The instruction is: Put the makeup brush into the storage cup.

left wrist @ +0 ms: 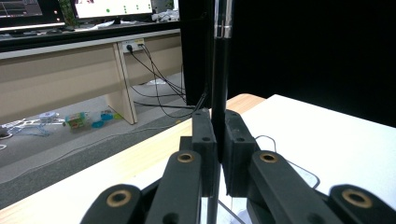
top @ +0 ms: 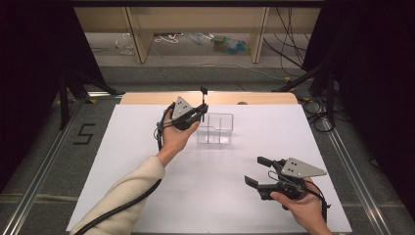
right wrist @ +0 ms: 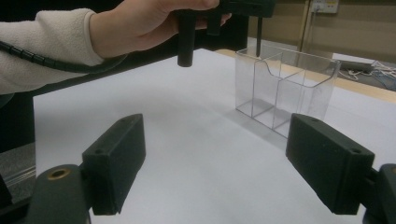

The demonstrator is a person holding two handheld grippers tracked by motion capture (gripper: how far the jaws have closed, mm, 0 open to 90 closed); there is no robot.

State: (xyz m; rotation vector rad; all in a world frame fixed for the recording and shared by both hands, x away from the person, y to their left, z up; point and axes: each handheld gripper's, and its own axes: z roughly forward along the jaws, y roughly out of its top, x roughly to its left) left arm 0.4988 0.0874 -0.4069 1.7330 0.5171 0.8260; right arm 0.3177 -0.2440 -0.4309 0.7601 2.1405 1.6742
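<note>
A clear plastic organizer (top: 215,128) with several compartments stands on the white mat (top: 147,161), back of centre. My left gripper (top: 203,106) hovers over its left rear corner, shut on a thin black pen (top: 203,97) held upright. In the left gripper view the pen (left wrist: 219,70) rises straight between the closed jaws of the left gripper (left wrist: 218,128). The right gripper view shows the pen's lower end (right wrist: 258,42) dipping toward the organizer (right wrist: 285,88), with the person's hand (right wrist: 149,23) above. My right gripper (top: 255,171) rests open at the front right, nothing between its jaws (right wrist: 217,140).
The mat covers a wooden table whose bare far edge (top: 147,98) shows behind it. Past the table are a desk (top: 195,19), loose cables (top: 288,54) and litter on the floor. Black stands (top: 63,98) flank both sides.
</note>
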